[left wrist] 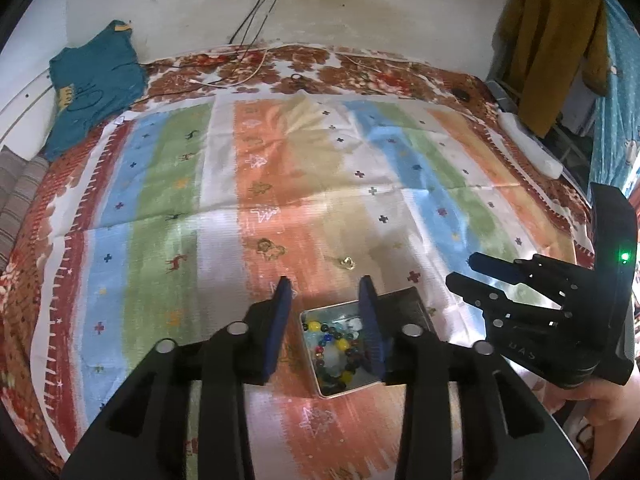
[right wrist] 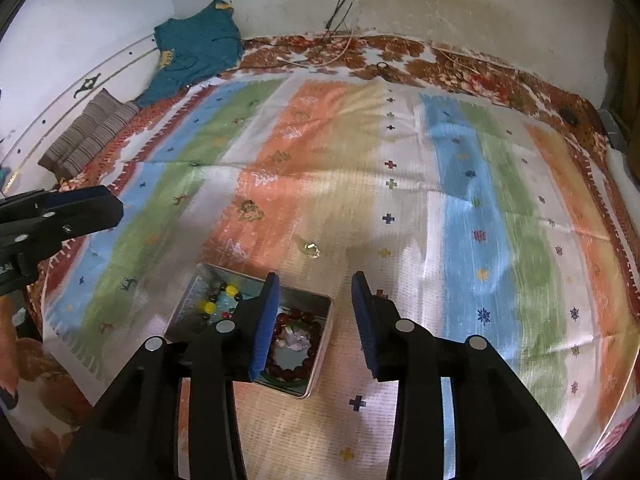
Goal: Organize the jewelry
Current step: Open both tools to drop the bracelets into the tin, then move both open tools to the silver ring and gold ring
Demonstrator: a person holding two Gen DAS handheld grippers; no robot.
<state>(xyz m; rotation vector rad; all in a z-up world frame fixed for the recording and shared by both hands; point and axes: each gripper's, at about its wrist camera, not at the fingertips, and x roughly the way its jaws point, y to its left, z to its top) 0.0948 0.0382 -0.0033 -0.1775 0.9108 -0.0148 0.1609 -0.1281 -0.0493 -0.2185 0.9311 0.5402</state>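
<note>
Striped cloth (left wrist: 256, 184) is covering a floral bed (left wrist: 360, 68) against a stained wall (left wrist: 360, 4). Metal tin (right wrist: 182, 308) with bead bracelets (left wrist: 340, 346) is sitting on the cloth, small gold piece (right wrist: 311, 249) lying just beyond. Left gripper (left wrist: 325, 286) and right gripper (right wrist: 314, 282) are hovering spread, pinching nothing.

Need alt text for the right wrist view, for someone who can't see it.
The open right gripper hovers, holding nothing, over a metal tin of beaded bracelets on a striped cloth. A small gold trinket lies on the cloth just beyond the tin, and the left gripper shows at the left edge.
</note>
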